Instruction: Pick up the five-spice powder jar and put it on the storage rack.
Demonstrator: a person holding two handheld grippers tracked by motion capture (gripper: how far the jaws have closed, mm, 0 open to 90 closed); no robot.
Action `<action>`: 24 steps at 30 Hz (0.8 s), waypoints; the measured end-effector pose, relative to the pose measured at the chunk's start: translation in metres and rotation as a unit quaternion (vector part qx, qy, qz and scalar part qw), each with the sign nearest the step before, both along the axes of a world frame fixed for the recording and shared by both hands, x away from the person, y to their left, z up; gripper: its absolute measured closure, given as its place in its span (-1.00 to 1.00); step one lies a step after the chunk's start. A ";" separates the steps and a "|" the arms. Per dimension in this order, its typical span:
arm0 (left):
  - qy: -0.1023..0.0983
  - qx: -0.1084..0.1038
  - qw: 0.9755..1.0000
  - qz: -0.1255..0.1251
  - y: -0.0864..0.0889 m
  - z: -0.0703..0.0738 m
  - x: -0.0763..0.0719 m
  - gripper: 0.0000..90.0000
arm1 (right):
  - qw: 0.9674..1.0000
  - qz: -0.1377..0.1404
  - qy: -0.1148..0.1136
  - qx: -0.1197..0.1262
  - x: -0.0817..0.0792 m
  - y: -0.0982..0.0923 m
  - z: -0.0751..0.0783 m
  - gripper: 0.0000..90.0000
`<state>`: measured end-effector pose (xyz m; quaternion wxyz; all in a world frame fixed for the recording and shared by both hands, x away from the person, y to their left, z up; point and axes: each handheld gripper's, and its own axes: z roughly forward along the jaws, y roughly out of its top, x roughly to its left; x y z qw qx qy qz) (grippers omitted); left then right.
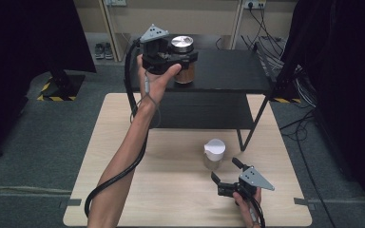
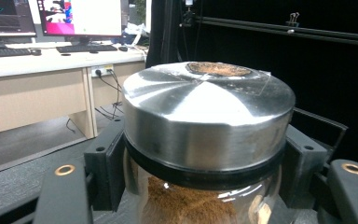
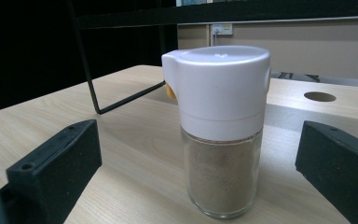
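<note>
Between your left claw's (image 1: 184, 59) jaws, up on the black shelf's (image 1: 228, 71) top deck, sits the glass jar (image 1: 184, 71) with the steel lid (image 2: 207, 116), and the jaws are pinched on the glass just below the lid's black rim. Brown powder shows through the glass under the grip. Expect weight here: thick glass, a solid metal lid and a good fill make this a heavy, rigid load, and smooth glass is likely to slip if you tilt it. Your hold under the lid's overhang is the safest spot, since the rim should catch on the jaws if the jar slides; whether the base rests on the deck cannot be told.

Ahead of your right claw (image 1: 228, 175), which stands spread and grips nothing, the white-capped shaker (image 3: 221, 130) stands upright on the wooden table (image 1: 138, 190), centred in the gap but touching neither jaw. It looks lighter, with pale powder filling its glass body. Take it on the glass below the cap; the plastic cap may turn or pop off.
</note>
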<state>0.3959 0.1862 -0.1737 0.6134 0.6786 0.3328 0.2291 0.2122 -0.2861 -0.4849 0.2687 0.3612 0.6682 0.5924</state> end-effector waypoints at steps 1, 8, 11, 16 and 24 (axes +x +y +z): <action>0.000 0.002 1.000 0.004 -0.001 0.000 0.000 -0.31 | 1.000 0.000 0.001 0.000 0.000 0.000 0.000 -0.99; -0.001 0.004 1.000 0.018 -0.003 -0.001 0.002 -0.31 | 1.000 0.002 0.001 0.000 0.000 0.000 0.000 -0.99; 0.000 0.011 1.000 0.023 -0.004 -0.002 0.003 -0.31 | 1.000 0.003 0.001 0.000 0.000 0.000 0.000 -0.99; 0.000 0.008 1.000 0.029 -0.005 -0.007 0.006 -0.31 | 1.000 0.004 0.001 -0.001 0.000 0.000 0.000 -0.99; -0.017 0.018 0.999 0.035 -0.009 -0.011 0.002 -0.31 | 1.000 0.005 0.002 -0.001 0.001 0.000 0.000 -0.99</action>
